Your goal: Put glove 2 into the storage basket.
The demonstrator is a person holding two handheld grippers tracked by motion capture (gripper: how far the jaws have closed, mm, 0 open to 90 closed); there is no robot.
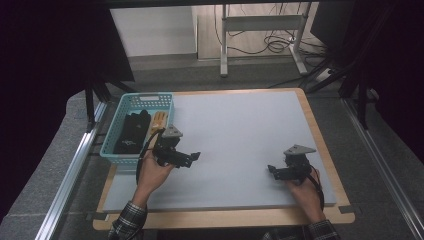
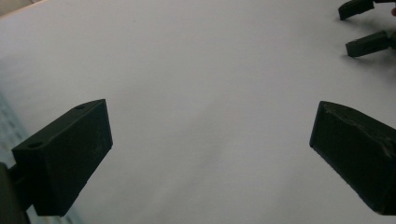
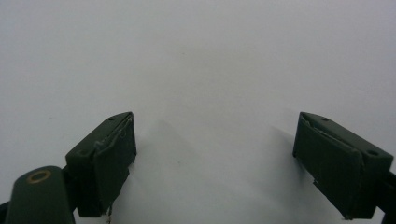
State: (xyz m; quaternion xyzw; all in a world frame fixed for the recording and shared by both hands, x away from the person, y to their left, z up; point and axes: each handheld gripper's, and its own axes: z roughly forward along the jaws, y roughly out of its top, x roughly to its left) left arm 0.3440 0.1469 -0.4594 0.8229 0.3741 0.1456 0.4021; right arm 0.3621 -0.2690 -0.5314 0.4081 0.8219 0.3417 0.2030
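Near edge of high view: two forearms in plaid sleeves point(image 1: 128, 220) come in from the bottom, one gripper per hand. Left gripper point(image 1: 192, 157) sits in the left hand point(image 1: 152, 172), jaws spread wide, nothing between them, pointing right across the mat; grey three-cornered plate point(image 1: 172, 132) on top. Left gripper view confirms: both black jaws far apart, bare mat between, and the right gripper's two jaw tips visible at top right point(image 2: 364, 28). Right gripper point(image 1: 272, 171) is in the right hand point(image 1: 302, 190), jaws also released and empty, pointing left toward the other one; the right gripper view shows its jaws wide apart over plain surface, not touching anything. The two grippers are well apart, both low over the front half of the mat, contact with it can't be judged. Surface: pale grey-blue mat point(image 1: 240, 130) on a wooden board point(image 1: 220, 218), the board's edge showing at front and right. Nearest objects: teal plastic basket point(image 1: 114, 152) at the board's left-rear corner, just behind and left of the left gripper; inside it a black item point(image 1: 131, 132), looks like fabric, can't tell what, and a tan item point(image 1: 158, 121) beside it on the right. Beyond: grey carpet, metal rails either side, white desk legs point(image 1: 224, 45) with tangled cables point(image 1: 275, 42) at the back, dark curtains left and right.
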